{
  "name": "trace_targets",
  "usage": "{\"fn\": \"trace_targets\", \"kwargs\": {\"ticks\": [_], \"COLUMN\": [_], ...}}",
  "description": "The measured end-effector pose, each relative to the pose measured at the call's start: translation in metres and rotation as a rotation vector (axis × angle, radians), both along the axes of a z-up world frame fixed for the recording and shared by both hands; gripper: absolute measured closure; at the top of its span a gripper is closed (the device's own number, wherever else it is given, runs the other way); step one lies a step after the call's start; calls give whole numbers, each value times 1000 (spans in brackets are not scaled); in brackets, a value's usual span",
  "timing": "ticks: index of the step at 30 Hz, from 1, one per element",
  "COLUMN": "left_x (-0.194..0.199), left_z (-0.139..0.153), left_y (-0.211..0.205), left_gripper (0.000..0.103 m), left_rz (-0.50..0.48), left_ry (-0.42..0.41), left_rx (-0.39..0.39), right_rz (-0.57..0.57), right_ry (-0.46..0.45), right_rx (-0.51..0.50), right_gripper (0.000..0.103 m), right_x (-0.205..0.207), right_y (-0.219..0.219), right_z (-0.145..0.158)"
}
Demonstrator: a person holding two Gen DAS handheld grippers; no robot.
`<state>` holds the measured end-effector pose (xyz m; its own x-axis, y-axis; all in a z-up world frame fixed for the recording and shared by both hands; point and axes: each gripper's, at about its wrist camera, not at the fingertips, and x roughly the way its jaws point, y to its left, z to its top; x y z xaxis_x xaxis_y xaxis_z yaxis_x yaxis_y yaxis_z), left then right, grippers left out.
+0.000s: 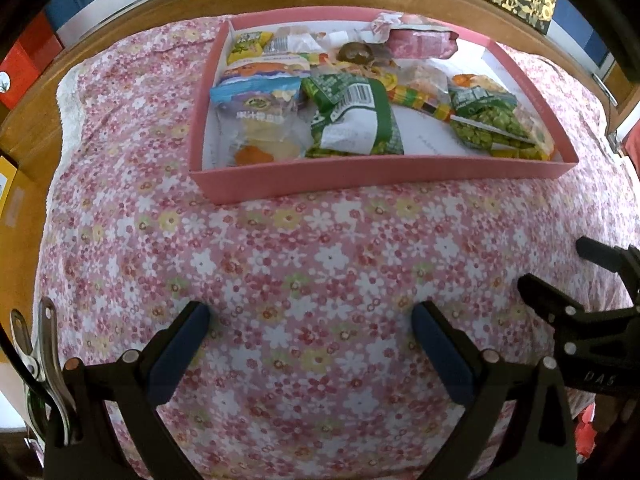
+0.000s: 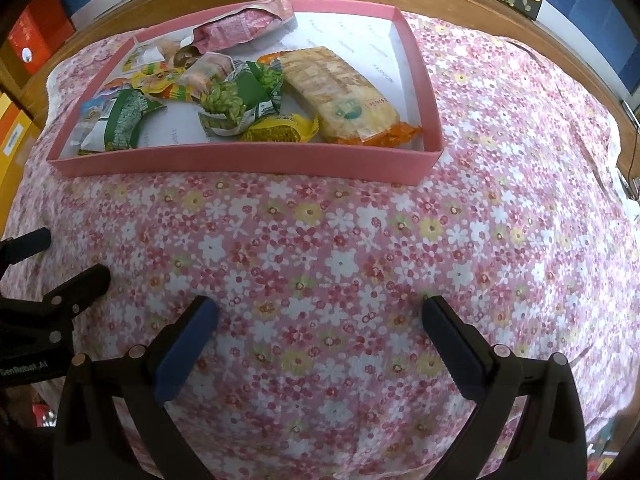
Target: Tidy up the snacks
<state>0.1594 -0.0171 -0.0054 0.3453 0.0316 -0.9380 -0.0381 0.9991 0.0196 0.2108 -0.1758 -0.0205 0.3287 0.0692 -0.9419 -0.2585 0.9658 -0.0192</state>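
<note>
On the far left side, coloured boxes (image 1: 28, 68) stand on the wooden table (image 1: 120, 28), which the flowered cloth (image 1: 304, 264) mostly covers. The left gripper (image 1: 310, 320) hovers low over the bare cloth with its blue pads spread wide and nothing between them. The pink tray (image 1: 380, 172) lies further ahead, well apart from it. All the snacks appear to be collected in this tray. At its left end lies a blue and white jelly pouch (image 1: 256, 108), beside it a green pea packet (image 1: 356, 120), then a second green pea packet (image 2: 236, 108), a small yellow packet (image 2: 280, 130), and on the right a long cracker pack (image 2: 340, 96) lying along the tray wall. A pink wrapped pack (image 2: 236, 28) lies at the back. The right gripper (image 2: 320, 316) is also released and empty, beside the left one. I judge that both tools are held back and open because no snack is seen on the cloth, so the task seems nearly done.
</note>
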Motion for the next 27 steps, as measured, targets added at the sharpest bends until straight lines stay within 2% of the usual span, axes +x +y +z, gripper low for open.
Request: {"fn": "trace_targets", "kwargs": {"ticks": [12, 27], "left_x": [-4, -29], "left_z": [-2, 0], "left_y": [1, -2], "left_gripper": [0, 0], "left_rz": [-9, -13], "left_ry": [-1, -49], "left_rx": [-1, 1], "right_rz": [-3, -3], "right_ry": [22, 21], "right_rx": [-12, -13], "right_gripper": [0, 0], "right_x": [2, 1], "right_y": [0, 0], "right_z": [0, 0]}}
